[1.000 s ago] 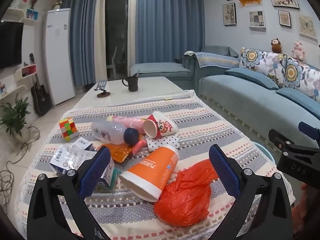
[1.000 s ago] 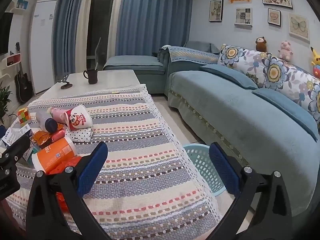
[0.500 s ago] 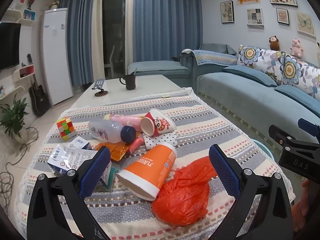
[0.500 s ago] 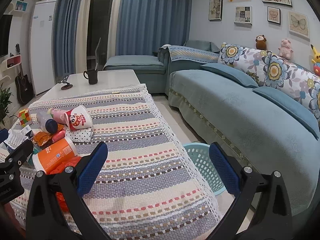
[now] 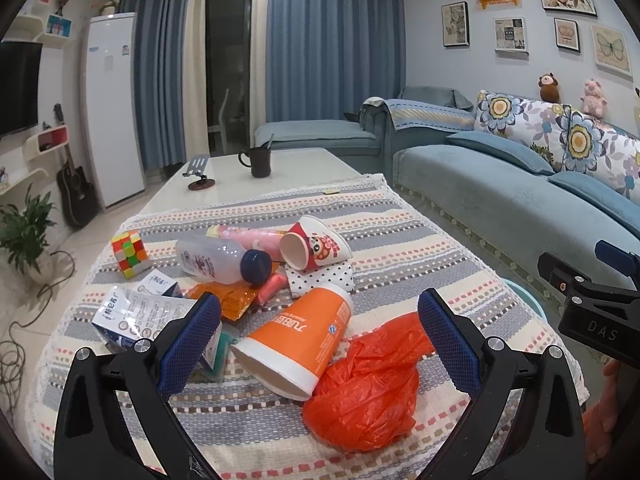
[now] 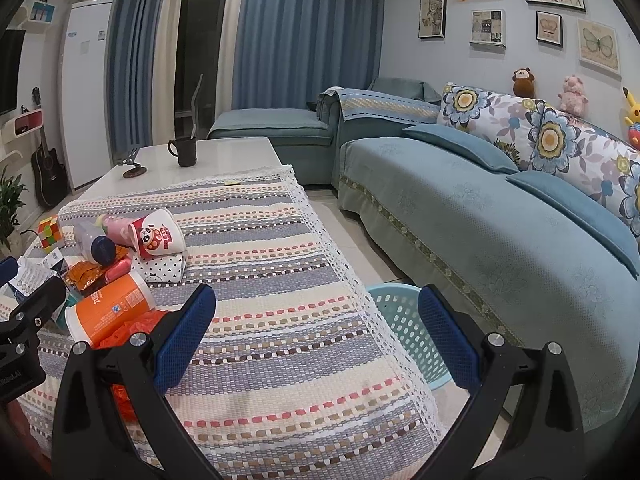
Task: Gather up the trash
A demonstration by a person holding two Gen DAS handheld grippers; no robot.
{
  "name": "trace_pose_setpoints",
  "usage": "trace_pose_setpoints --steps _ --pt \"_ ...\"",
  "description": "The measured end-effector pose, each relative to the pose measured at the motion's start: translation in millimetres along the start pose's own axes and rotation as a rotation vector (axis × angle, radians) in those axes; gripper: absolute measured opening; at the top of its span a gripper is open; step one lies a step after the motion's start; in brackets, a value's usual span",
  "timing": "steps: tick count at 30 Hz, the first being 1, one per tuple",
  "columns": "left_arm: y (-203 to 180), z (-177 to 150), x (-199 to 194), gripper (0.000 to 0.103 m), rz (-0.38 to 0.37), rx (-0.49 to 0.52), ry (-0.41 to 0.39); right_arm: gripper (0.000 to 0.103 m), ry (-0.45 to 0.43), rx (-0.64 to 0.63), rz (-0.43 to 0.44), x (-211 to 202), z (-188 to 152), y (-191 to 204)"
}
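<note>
I am holding my left claw (image 5: 320,334) spread wide, hovering over the orange cup (image 5: 294,344) lying between its fingers, the red plastic bag (image 5: 368,384) touching it. My right claw (image 6: 318,330) is gaping too, empty, the turquoise basket (image 6: 404,320) just beyond it.

Legible only: "DAS" in pale letters on black body of right gripper (image 5: 596,312); print on orange cup (image 5: 296,340) too distorted to read.
</note>
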State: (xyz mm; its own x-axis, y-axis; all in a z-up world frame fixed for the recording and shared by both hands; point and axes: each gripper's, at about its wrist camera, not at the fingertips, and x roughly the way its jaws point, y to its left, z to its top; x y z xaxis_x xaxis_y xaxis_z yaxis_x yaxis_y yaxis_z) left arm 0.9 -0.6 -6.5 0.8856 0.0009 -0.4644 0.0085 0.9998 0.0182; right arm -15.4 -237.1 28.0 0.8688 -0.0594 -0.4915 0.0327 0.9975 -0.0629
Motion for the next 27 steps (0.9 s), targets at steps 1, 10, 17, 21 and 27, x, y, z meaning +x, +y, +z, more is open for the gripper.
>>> trace_pose_setpoints --steps 1,10,17,21,27 --pt "-0.1 -0.1 0.1 0.096 -0.001 -0.001 0.000 0.096 0.001 -0.002 0.000 0.1 -0.1 -0.4" --pt "-0.8 -1.4 -0.5 0.096 0.001 -0.001 0.002 0.096 -0.005 0.009 -0.001 -0.9 -0.4 -2.9" --pt "-5.2 -6.6 -3.4 0.096 -0.004 -0.019 0.007 0.096 -0.006 0.025 -0.006 1.0 -0.7 -4.9" --pt "-4.3 -4.7 -5.1 0.096 -0.008 -0.027 0.014 0.096 -0.011 0.029 -0.013 0.3 -1.1 -5.8" --pt "-1.8 -3.2 -3.6 0.096 -0.007 -0.025 0.014 0.096 -0.007 0.032 -0.017 0.1 -0.2 -7.3"
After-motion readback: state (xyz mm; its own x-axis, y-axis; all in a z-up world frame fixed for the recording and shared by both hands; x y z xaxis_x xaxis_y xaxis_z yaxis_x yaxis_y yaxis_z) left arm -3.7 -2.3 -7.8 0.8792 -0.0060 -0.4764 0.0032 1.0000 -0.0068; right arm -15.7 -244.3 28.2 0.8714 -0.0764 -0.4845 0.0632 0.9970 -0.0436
